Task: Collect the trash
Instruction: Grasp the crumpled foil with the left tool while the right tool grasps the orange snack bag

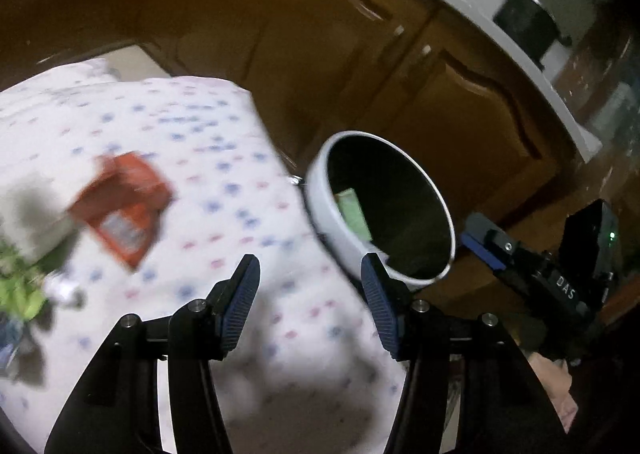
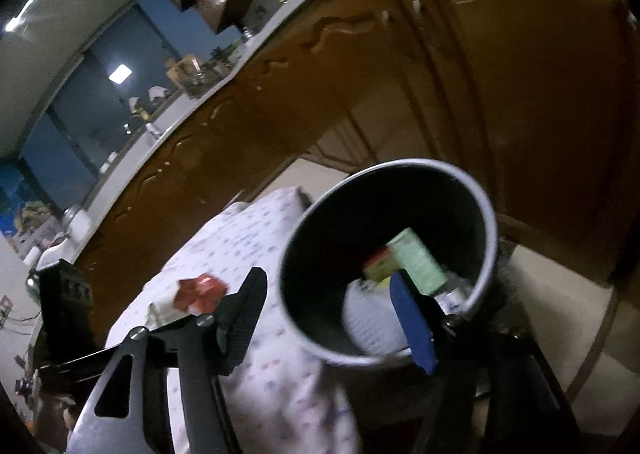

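A white trash bin point(image 1: 328, 209) with a dark inside stands by the table's right edge. It also shows in the right wrist view point(image 2: 480, 213), holding a pale green carton point(image 2: 416, 258) and a small yellow box point(image 2: 378, 270). A red packet point(image 1: 124, 205) lies on the dotted white tablecloth point(image 1: 208, 141) and shows again in the right wrist view point(image 2: 202, 292). Green wrappers point(image 1: 20, 290) lie at the far left. My left gripper point(image 1: 310, 294) is open and empty above the cloth, beside the bin. My right gripper point(image 2: 332, 314) is open, straddling the bin's near rim.
Brown wooden cabinet doors point(image 1: 360, 65) under a white countertop point(image 1: 500, 25) run behind the table and bin. A grey crumpled item point(image 1: 32, 213) lies left of the red packet. The other gripper point(image 1: 560, 274) shows right of the bin. Tiled floor point(image 2: 560, 294) lies right of the bin.
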Demonstrator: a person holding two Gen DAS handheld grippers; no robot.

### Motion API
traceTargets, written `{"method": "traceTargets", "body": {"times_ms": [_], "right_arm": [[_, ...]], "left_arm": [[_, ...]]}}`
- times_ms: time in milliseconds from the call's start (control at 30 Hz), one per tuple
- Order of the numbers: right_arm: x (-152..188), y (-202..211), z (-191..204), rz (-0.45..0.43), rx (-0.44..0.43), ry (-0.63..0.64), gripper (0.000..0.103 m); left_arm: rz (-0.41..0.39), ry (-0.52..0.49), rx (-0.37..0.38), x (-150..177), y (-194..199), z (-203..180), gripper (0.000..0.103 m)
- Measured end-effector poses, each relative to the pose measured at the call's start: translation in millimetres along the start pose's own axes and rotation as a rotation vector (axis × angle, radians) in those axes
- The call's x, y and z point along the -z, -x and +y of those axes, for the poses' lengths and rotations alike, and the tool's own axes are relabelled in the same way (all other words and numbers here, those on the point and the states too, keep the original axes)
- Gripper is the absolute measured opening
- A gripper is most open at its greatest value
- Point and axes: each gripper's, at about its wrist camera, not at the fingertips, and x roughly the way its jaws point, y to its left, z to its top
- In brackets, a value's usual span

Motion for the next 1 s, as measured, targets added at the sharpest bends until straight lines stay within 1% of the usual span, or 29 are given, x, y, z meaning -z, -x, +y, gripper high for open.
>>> {"method": "traceTargets", "body": {"times_ms": [167,200,233,300,400,467,533,633,767,933,1000], "right_arm": [[19,-9,31,0.033,-0.075,0.024,0.070],[21,-12,37,0.038,-0.084,0.030,0.072],[24,-14,42,0.041,-0.094,0.036,0.076],[29,-18,52,0.048,-0.113,0.044,0.078],[39,-26,67,0.073,-0.132,0.063,0.082],[44,-33,79,0.096,-0.143,0.078,0.089],[51,-37,88,0.111,-0.138,0.097,0.091],[58,-45,106,0.152,-0.130,0.142,0.091],[62,-52,119,0.156,-0.146,0.159,0.091],[55,-65,131,0.129,-0.159,0.175,0.091],[50,-74,136,0.140,-0.169,0.184,0.091]], "left_arm": [[-0.061,0.018,-0.087,17,37,32,0.053],[-0.071,0.025,-0.100,21,44,39,0.053],[-0.080,0.038,-0.111,24,53,48,0.054],[-0.099,0.059,-0.141,30,66,64,0.059],[-0.121,0.078,-0.190,34,81,83,0.059],[-0.132,0.091,-0.218,37,88,92,0.059],[-0.146,0.097,-0.242,39,98,101,0.059],[-0.162,0.102,-0.267,43,109,112,0.062],[-0.173,0.116,-0.288,42,120,126,0.063],[-0.165,0.078,-0.293,28,119,133,0.063],[-0.151,0.058,-0.299,17,115,138,0.063]]}}
